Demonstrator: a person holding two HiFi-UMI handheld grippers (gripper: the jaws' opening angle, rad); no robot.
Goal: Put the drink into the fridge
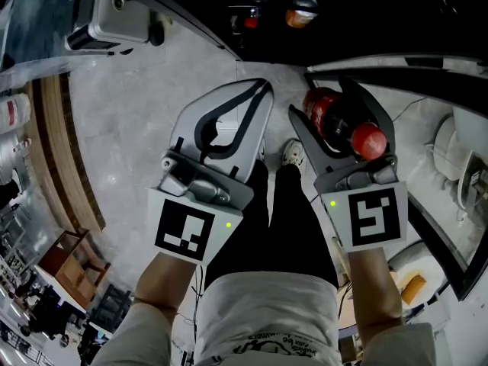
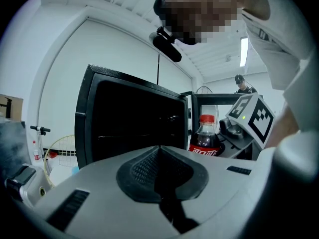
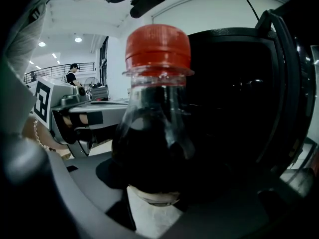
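While peering down from the head view, hard to miss the bottle (image 1: 335, 120) wedged in the right gripper (image 1: 324, 101), jaws spread wide and clamped on its body, red cap pointing up at the camera. Full of dark cola, red label showing in the left gripper view. Hanging in the air over the grey floor (image 1: 130, 128), upright or close to it, right in front of the black fridge (image 2: 132, 121) but not in it yet. Same story from the right gripper view: neck and cap sticking up above the jaws, dark fridge front filling everything behind. Left gripper (image 1: 258, 94) sitting alongside, near the right one but not touching, jaws squeezed together on nothing at all. Black trousers (image 1: 290, 227) and a white shoe (image 1: 292, 152) down between the two grippers. Up at the top of the head view, a couple of small items (image 1: 301, 11) in the dark, too murky to name. Also somebody (image 2: 242, 82) standing way off in the background.
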